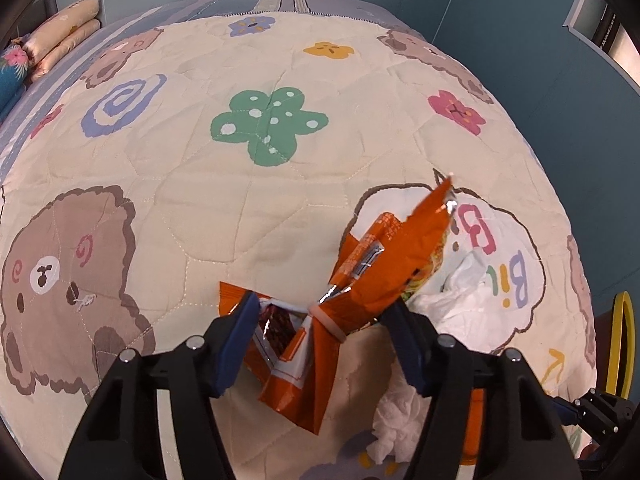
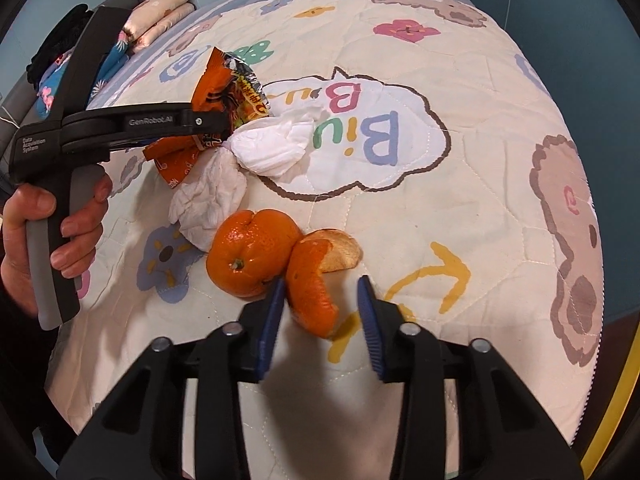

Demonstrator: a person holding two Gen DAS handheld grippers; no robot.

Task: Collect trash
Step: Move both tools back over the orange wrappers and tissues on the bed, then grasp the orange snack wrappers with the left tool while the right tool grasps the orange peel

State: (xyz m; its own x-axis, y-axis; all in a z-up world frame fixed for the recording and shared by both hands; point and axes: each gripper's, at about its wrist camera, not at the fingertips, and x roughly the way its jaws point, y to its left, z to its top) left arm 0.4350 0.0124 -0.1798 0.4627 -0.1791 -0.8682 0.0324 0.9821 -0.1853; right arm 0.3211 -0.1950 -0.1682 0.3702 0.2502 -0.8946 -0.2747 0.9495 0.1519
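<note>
Bed: cartoon quilt (image 2: pixel 460 220), blue walls, trash clustered on it.
Wrapper: orange snack bag (image 1: pixel 360 272), between left gripper (image 1: pixel 320 312) fingers, jaws apart, lined up to pinch.
Tissues: crumpled white (image 2: pixel 272 148), beside wrapper.
Peel: orange peel (image 2: pixel 312 280), right gripper (image 2: pixel 322 288) jaws apart, straddling it.
</note>
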